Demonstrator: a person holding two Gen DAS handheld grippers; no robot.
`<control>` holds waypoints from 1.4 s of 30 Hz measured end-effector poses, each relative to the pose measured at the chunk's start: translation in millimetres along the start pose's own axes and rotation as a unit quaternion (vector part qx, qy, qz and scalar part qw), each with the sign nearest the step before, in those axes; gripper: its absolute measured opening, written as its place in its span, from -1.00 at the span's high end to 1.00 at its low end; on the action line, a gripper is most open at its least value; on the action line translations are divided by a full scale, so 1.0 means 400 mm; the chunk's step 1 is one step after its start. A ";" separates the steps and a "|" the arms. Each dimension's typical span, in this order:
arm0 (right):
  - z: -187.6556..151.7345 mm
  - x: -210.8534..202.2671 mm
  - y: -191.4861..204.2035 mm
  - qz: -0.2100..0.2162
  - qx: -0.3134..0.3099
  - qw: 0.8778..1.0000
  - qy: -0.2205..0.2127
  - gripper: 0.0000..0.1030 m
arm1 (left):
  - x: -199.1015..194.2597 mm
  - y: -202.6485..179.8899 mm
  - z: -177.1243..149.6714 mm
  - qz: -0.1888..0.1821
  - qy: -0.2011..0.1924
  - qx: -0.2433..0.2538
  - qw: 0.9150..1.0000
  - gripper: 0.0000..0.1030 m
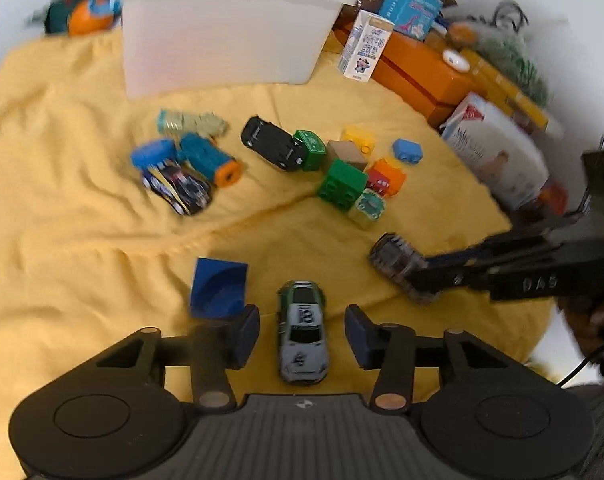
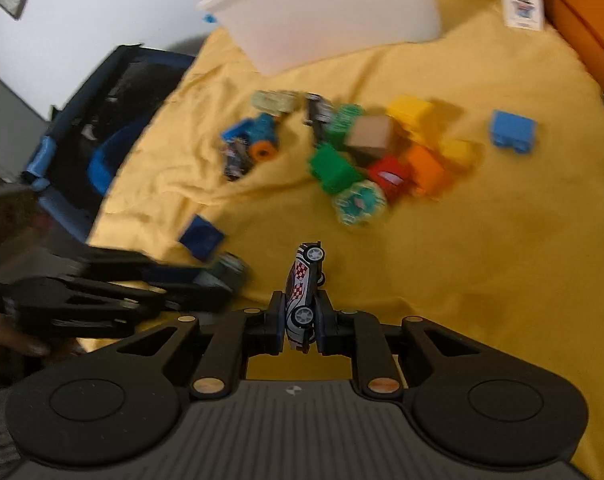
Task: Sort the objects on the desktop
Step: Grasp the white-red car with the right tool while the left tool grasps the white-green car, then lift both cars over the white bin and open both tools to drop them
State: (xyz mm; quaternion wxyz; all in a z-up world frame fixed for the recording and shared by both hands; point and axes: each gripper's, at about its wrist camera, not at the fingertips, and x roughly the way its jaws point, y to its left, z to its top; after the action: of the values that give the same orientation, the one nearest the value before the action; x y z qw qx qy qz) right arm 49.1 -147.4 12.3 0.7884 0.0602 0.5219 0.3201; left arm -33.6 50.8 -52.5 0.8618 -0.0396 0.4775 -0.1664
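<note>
The left gripper (image 1: 302, 334) is standing open around a grey-green car (image 1: 302, 332) lying on the yellow cloth (image 1: 82, 200). The right gripper (image 2: 300, 320) is pinching a checkered car (image 2: 302, 296) turned on its side.

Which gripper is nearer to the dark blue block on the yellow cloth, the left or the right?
Left. The left gripper has one finger right beside the dark blue block. The right gripper, holding a white checkered toy car, is farther off, beyond the green and grey car.
</note>
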 end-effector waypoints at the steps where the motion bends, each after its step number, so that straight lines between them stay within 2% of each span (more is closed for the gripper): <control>1: -0.006 -0.004 0.000 -0.014 -0.005 1.000 -0.005 0.44 | -0.005 -0.013 -0.001 0.013 0.003 0.015 1.000 0.00; 5: -0.021 -0.031 0.008 -0.078 -0.050 0.995 -0.032 0.30 | -0.022 -0.052 -0.005 0.044 0.001 0.062 0.997 0.00; 7: -0.021 -0.045 0.024 -0.106 -0.081 0.990 -0.046 0.02 | -0.023 -0.066 -0.004 0.059 -0.011 0.075 0.995 0.00; 11: -0.019 -0.057 0.060 -0.103 -0.141 0.982 -0.073 -0.02 | 0.002 -0.082 0.003 0.063 -0.009 0.082 0.995 0.00; 16: -0.029 0.001 0.108 -0.150 -0.220 0.963 -0.046 0.00 | 0.035 -0.103 -0.013 0.088 0.008 0.099 0.991 0.00; 20: -0.047 0.016 0.108 -0.154 -0.238 0.958 -0.036 -0.06 | 0.058 -0.097 -0.029 0.082 0.029 0.092 0.992 0.00; 22: -0.057 0.032 0.097 -0.157 -0.228 0.961 -0.018 -0.05 | 0.057 -0.094 -0.034 0.081 0.024 0.092 0.992 0.00; 28: -0.062 0.027 0.077 -0.148 -0.202 0.968 -0.016 -0.03 | 0.057 -0.090 -0.034 0.081 0.024 0.093 0.992 0.02; 32: -0.059 0.028 0.077 -0.144 -0.203 0.968 -0.013 -0.05 | 0.056 -0.091 -0.030 0.086 0.022 0.095 0.992 0.22; 34: -0.067 0.029 0.087 -0.141 -0.223 0.964 -0.017 0.15 | 0.053 -0.095 -0.026 0.087 0.024 0.099 0.991 0.36; 36: -0.079 0.034 0.113 -0.151 -0.260 0.954 -0.016 0.34 | 0.047 -0.102 -0.023 0.086 0.022 0.109 0.990 0.36; 37: -0.082 0.035 0.124 -0.158 -0.275 0.948 -0.015 0.35 | 0.042 -0.106 -0.021 0.084 0.018 0.113 0.990 0.36; 39: -0.083 0.036 0.135 -0.163 -0.291 0.943 -0.011 0.36 | 0.016 -0.107 -0.012 0.069 -0.005 0.110 0.991 0.36; 42: -0.067 0.019 0.118 -0.138 -0.269 0.953 -0.009 0.36 | -0.039 -0.107 0.017 0.061 -0.053 0.103 0.991 0.36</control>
State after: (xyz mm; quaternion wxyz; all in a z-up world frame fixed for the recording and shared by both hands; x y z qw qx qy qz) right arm 6.8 -112.3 14.7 0.8168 -0.2236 0.4124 0.3357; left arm -46.2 15.0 -26.3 0.8938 0.0699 0.4131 -0.1599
